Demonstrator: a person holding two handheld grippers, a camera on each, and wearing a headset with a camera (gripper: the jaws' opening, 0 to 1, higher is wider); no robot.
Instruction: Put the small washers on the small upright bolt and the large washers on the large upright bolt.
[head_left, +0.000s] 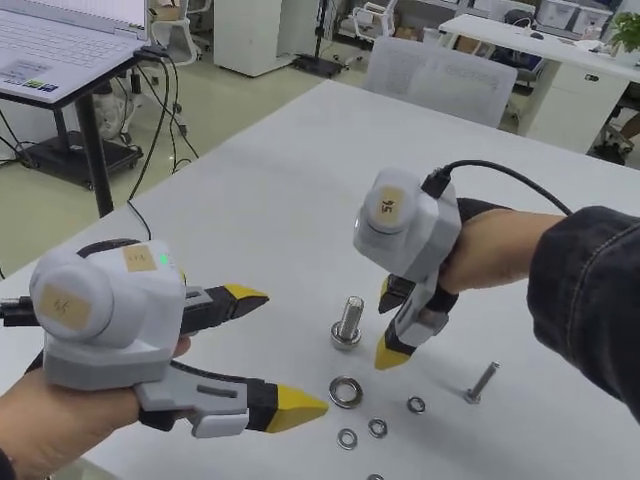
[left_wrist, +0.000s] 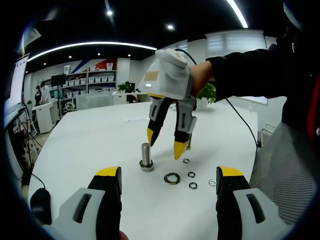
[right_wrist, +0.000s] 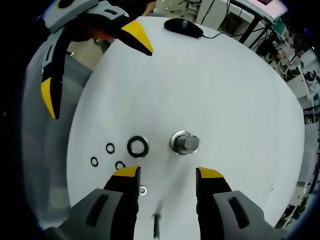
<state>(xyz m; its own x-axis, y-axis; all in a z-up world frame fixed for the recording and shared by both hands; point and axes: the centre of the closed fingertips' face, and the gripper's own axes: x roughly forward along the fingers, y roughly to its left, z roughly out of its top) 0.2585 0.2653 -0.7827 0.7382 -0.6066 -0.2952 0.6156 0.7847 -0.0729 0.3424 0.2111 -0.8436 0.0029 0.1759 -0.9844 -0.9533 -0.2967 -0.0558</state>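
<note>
The large bolt (head_left: 347, 320) stands on its head mid-table, thread bare. In front of it lie one large washer (head_left: 345, 391) and several small washers (head_left: 377, 427). A small bolt (head_left: 481, 383) sits to the right, apparently on its head. My right gripper (head_left: 388, 322) hangs open and empty, pointing down just right of the large bolt (right_wrist: 185, 143), beside the large washer (right_wrist: 137, 146). My left gripper (head_left: 275, 350) is open and empty, low at the near left, aimed at the large bolt (left_wrist: 146, 157), the large washer (left_wrist: 172, 178) and the right gripper (left_wrist: 164, 144).
The white table (head_left: 270, 180) stretches far and left. A laptop (head_left: 60, 40) rests on a stand at the upper left with cables hanging. A grey chair (head_left: 440, 75) stands at the far edge. A computer mouse (right_wrist: 183, 27) lies on the table.
</note>
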